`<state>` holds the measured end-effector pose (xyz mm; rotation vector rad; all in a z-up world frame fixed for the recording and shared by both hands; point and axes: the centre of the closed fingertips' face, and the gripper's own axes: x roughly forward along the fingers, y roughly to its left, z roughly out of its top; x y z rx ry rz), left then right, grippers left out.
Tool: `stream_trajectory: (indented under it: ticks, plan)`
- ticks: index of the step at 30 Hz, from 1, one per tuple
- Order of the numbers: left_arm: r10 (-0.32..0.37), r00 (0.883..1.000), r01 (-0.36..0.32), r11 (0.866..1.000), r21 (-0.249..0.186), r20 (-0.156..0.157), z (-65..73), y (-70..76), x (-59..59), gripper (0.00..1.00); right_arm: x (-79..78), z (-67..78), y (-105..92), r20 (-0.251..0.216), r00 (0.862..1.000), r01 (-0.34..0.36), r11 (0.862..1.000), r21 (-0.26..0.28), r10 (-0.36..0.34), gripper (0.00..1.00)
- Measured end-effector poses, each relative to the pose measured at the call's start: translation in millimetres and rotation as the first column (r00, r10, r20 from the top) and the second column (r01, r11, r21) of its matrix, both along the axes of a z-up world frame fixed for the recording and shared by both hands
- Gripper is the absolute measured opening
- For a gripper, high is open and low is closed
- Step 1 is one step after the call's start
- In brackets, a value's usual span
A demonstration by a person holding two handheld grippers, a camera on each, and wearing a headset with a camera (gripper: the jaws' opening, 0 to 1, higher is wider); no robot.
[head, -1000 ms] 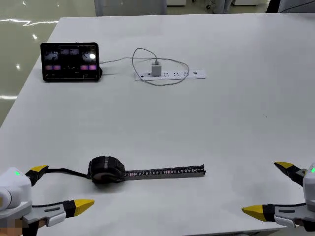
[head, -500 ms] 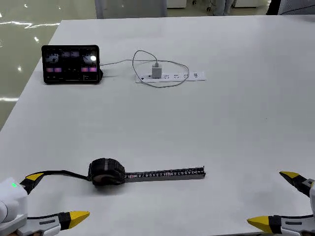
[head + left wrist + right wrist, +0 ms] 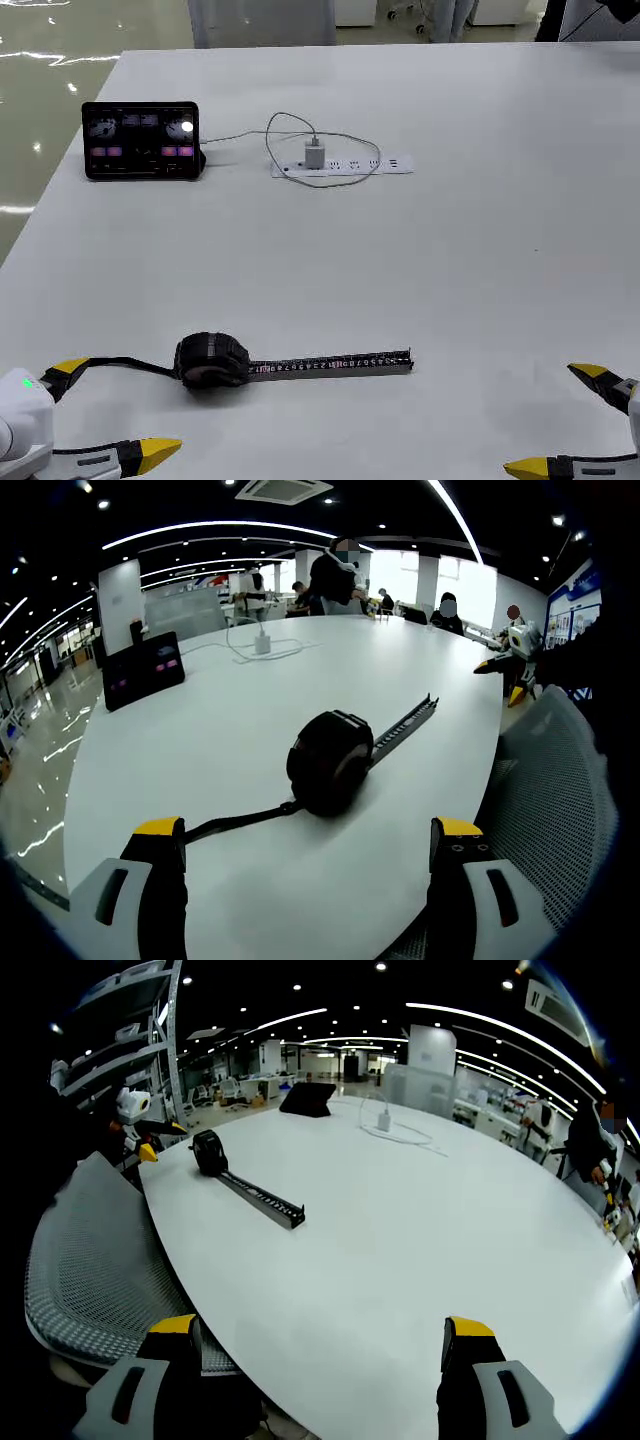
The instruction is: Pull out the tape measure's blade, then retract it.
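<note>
A black tape measure lies on the white table, its blade drawn out a short way to the right and its black strap trailing left. In the left gripper view the case sits just ahead, the blade running away to the right. My left gripper is open at the lower left, the strap's end near its upper fingertip. My right gripper is open at the lower right, well clear of the blade's tip. Nothing is held.
A dark tablet stands at the back left. A white power strip with a charger and looped cable lies beside it. A mesh chair seat sits below the table's near edge. People stand in the far room.
Both grippers have drawn back toward the table's near edge and sit lower in the picture. The head camera has shifted slightly. The tape measure and its blade lie as before.
</note>
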<state>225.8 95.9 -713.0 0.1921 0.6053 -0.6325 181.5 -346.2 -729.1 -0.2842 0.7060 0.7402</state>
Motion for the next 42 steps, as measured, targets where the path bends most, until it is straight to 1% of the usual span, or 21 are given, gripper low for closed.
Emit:
stream_trajectory:
  ticks: [3,5,8,13,15,18,23,24,25,26,27,28,29,30,32,36,37,39,40,41,42]
  plan:
    - [-0.005,1.000,0.005,1.000,0.003,-0.012,-1.0,-3.3,0.1,0.99,-0.6,-2.2,-0.7,-0.010,1.000,0.000,1.000,-0.002,0.000,0.99]
    - [-0.004,1.000,0.004,1.000,0.013,-0.022,-2.3,-4.3,0.6,0.99,0.4,-2.7,-1.5,-0.012,1.000,0.000,1.000,-0.008,0.000,0.99]
    - [-0.002,1.000,0.003,1.000,0.020,-0.028,-1.7,-8.6,1.2,0.99,2.6,-0.6,-0.9,-0.004,1.000,-0.008,1.000,-0.015,0.008,0.99]
    - [0.000,1.000,0.000,1.000,0.000,-0.016,6.6,-22.1,6.1,0.99,8.6,3.7,0.0,-0.003,1.000,-0.030,0.999,-0.027,0.030,0.99]
    - [-0.001,1.000,0.001,1.000,-0.001,-0.012,8.1,-28.5,8.6,0.99,11.6,4.5,0.2,-0.003,0.999,-0.045,0.998,-0.041,0.044,0.99]
    - [-0.011,1.000,0.011,1.000,-0.001,-0.005,11.2,-38.9,9.5,0.99,15.4,5.1,0.9,-0.012,0.998,-0.065,0.996,-0.058,0.065,0.99]
    - [-0.004,1.000,0.004,1.000,-0.014,-0.007,12.9,-52.2,14.8,0.99,21.2,6.3,2.0,-0.032,0.993,-0.113,0.990,-0.078,0.111,0.99]
    - [0.006,1.000,-0.006,1.000,-0.007,-0.009,11.3,-53.1,16.7,0.99,21.3,7.1,3.4,-0.039,0.992,-0.121,0.990,-0.079,0.118,0.99]
    - [0.025,1.000,-0.025,0.999,0.044,-0.016,6.1,-49.0,19.3,0.99,22.2,8.7,5.9,-0.040,0.990,-0.136,0.987,-0.084,0.133,0.99]
    - [0.027,0.999,-0.025,0.996,0.089,-0.032,1.5,-46.2,18.5,0.99,22.7,9.3,7.3,-0.041,0.989,-0.144,0.986,-0.088,0.141,0.99]
    - [0.027,0.998,-0.021,0.994,0.106,-0.051,-1.7,-46.9,17.2,0.99,24.1,9.3,8.4,-0.039,0.988,-0.154,0.984,-0.092,0.151,0.99]
    - [0.030,0.998,-0.026,0.996,0.083,-0.048,-1.6,-51.5,20.2,0.99,26.2,7.8,8.4,-0.042,0.985,-0.171,0.979,-0.108,0.167,0.99]
    - [0.038,0.998,-0.034,0.997,0.075,-0.052,-1.9,-52.5,21.0,0.99,27.5,6.8,8.0,-0.047,0.984,-0.178,0.977,-0.118,0.173,0.99]
    - [0.044,0.997,-0.041,0.998,0.053,-0.062,-1.6,-55.7,21.2,0.99,29.6,6.0,8.8,-0.053,0.981,-0.191,0.974,-0.122,0.186,0.99]
    - [0.046,0.997,-0.044,0.998,0.039,-0.066,-1.4,-60.3,22.1,0.99,32.7,5.0,10.4,-0.059,0.976,-0.217,0.967,-0.132,0.211,0.99]
    - [0.058,0.996,-0.055,0.997,0.048,-0.067,-3.8,-64.5,24.9,0.99,37.7,3.5,12.4,-0.072,0.967,-0.253,0.955,-0.158,0.244,0.99]
    - [0.073,0.995,-0.069,0.996,0.053,-0.072,-5.4,-64.2,26.4,0.99,38.6,3.9,14.3,-0.078,0.965,-0.259,0.953,-0.159,0.250,0.99]
    - [0.121,0.989,-0.117,0.992,0.046,-0.081,-6.8,-62.7,29.9,0.99,40.2,5.0,17.1,-0.080,0.964,-0.264,0.952,-0.158,0.254,0.99]
    - [0.140,0.986,-0.135,0.989,0.058,-0.086,-8.2,-61.4,32.1,0.99,41.1,5.8,19.9,-0.078,0.963,-0.268,0.951,-0.157,0.258,0.99]
    - [0.149,0.985,-0.144,0.988,0.058,-0.090,-8.5,-61.9,33.2,0.99,41.4,6.0,21.4,-0.078,0.961,-0.275,0.948,-0.160,0.265,0.99]
    - [0.163,0.983,-0.159,0.986,0.047,-0.089,-6.7,-64.1,35.2,0.99,41.4,5.5,22.9,-0.081,0.959,-0.282,0.945,-0.164,0.272,0.99]
